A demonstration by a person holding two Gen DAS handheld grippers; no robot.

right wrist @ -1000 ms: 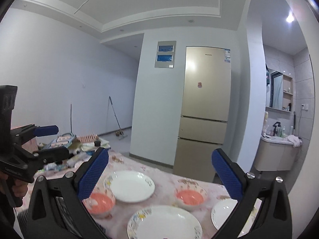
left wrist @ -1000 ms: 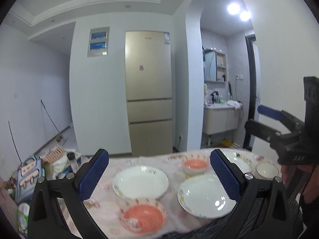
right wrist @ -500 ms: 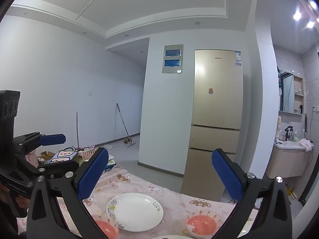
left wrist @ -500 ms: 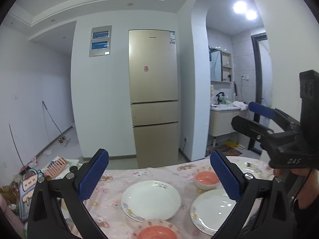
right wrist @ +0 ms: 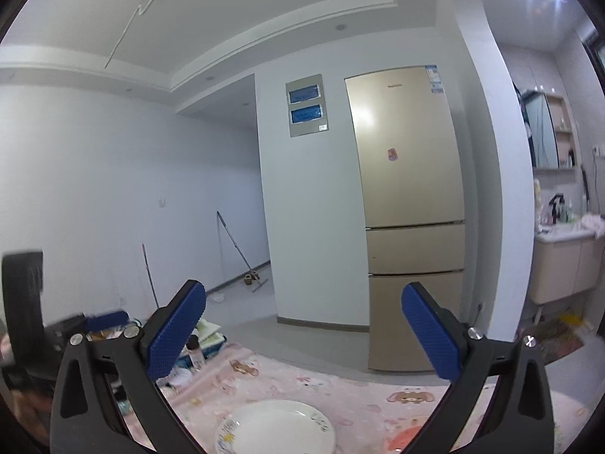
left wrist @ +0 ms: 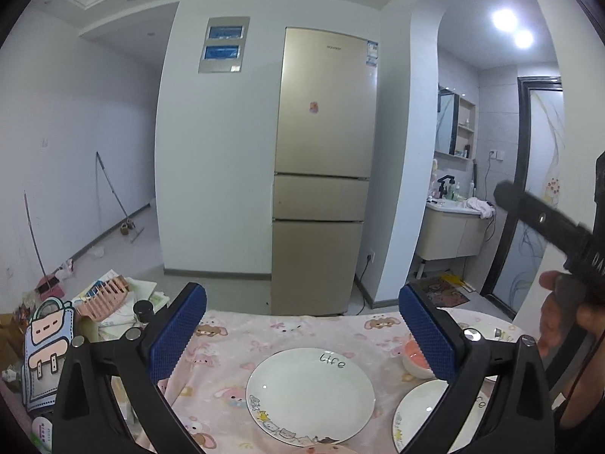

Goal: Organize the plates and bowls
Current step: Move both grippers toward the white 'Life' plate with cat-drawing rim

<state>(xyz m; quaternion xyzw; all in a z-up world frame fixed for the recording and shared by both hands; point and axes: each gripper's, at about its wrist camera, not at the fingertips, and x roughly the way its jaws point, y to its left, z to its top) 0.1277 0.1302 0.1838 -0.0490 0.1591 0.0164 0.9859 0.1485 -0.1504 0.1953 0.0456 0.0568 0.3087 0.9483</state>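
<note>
Hovering above a table draped in a pink cartoon-print tablecloth (left wrist: 242, 344), the left gripper (left wrist: 302, 325) has its blue-padded fingers (left wrist: 177, 331) spread wide with nothing between them. Beneath the gap lies a round white plate with "Life" lettered near its far rim (left wrist: 310, 391), flat on the cloth. To its right, a second white plate (left wrist: 423, 412) shows partly behind the right-hand finger, close to the first but apart from it. Just beyond that, a small bowl with a coral-pink inside (left wrist: 410, 353) sits half hidden by the same finger. Farther right, a sliver of another white plate (left wrist: 487, 327) near the table's edge.

Right gripper (right wrist: 304, 335) likewise wide open, empty, pointing across the room; only the far part of the table sits low in its view, with the lettered plate (right wrist: 274, 431) at the bottom edge. Its black body also appears at the right margin of the left view, held in a hand (left wrist: 563, 321).

Background: tall gold three-door refrigerator (left wrist: 321, 174) against the white wall, washbasin cabinet (left wrist: 450, 234) through the arch, a cartoon backpack-shaped item (left wrist: 47, 344) among clutter on the left.
</note>
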